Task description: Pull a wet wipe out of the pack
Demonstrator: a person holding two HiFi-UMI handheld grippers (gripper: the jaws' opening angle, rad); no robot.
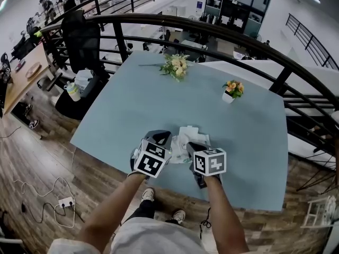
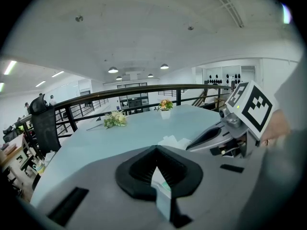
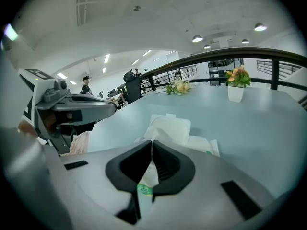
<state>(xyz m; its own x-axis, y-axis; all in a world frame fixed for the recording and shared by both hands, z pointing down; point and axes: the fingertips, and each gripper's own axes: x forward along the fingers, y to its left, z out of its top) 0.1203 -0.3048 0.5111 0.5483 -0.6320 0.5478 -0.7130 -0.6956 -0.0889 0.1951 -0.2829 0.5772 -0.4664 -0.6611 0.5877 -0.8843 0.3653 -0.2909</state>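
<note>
Head view, item 1: wet wipe pack [image 1: 189, 135]. White soft pack lying flat near the front edge of a pale blue table [image 1: 159, 97], directly ahead of both hand-held tools and between their tips.

Item 2: left gripper [image 1: 165, 142]. In the left gripper view it [image 2: 155, 150] is clenched, with a thin white strip bearing green print caught between the pads. This looks like the near edge of the pack. Judged purpose: anchoring the pack so it does not lift when the sheet is drawn.

Item 3: right gripper [image 1: 192, 147]. In the right gripper view it [image 3: 152, 143] is pinched tight on a white sheet, taken to be the wet wipe [image 3: 149, 169]. The sheet bunches up just ahead of the tips, beside the flip lid [image 3: 169, 127], which stands open. A green mark shows in the gap beneath; whether it belongs to the sheet or the wrapper cannot be told.

Relation: pack touching both tools, left tool at its near-left end, right tool at the opening. The wipe appears gripped but not yet free of the pack.

Item 4: bouquet [image 1: 176, 65], lying at the far side of the table. Item 5: potted flowers [image 1: 232, 90], far right, well apart from the work.
</note>
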